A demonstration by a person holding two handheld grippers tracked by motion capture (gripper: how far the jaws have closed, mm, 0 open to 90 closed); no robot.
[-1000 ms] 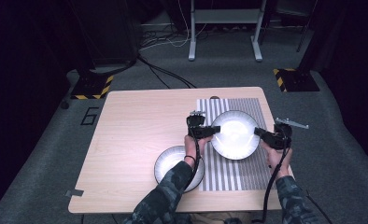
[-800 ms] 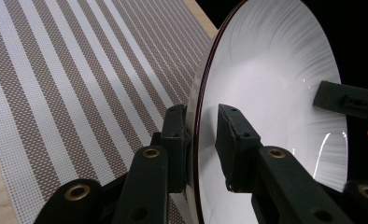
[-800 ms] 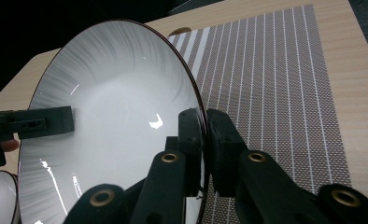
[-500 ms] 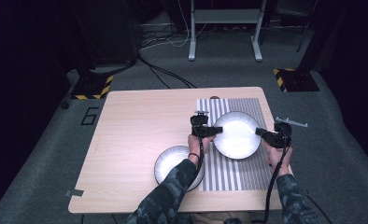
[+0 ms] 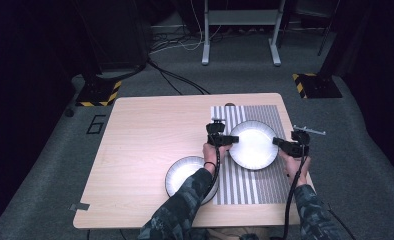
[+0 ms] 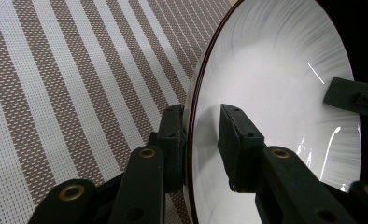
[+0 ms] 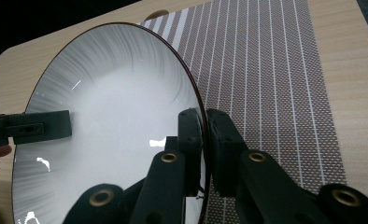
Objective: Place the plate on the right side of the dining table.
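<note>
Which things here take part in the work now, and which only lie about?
In use:
- large white round plate
- left gripper, on its rim
- right gripper, on its opposite rim

Lying about:
- second white plate, near the table's front
- striped brown-and-white placemat
- light wooden table

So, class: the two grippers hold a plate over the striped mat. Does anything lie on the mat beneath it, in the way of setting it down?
Nothing visible does. The plate hangs between the left gripper and right gripper; the striped mat looks bare. The second plate lies at its left edge.

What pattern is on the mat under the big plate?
Brown and white stripes on the mat, clearest in the left gripper view.
</note>
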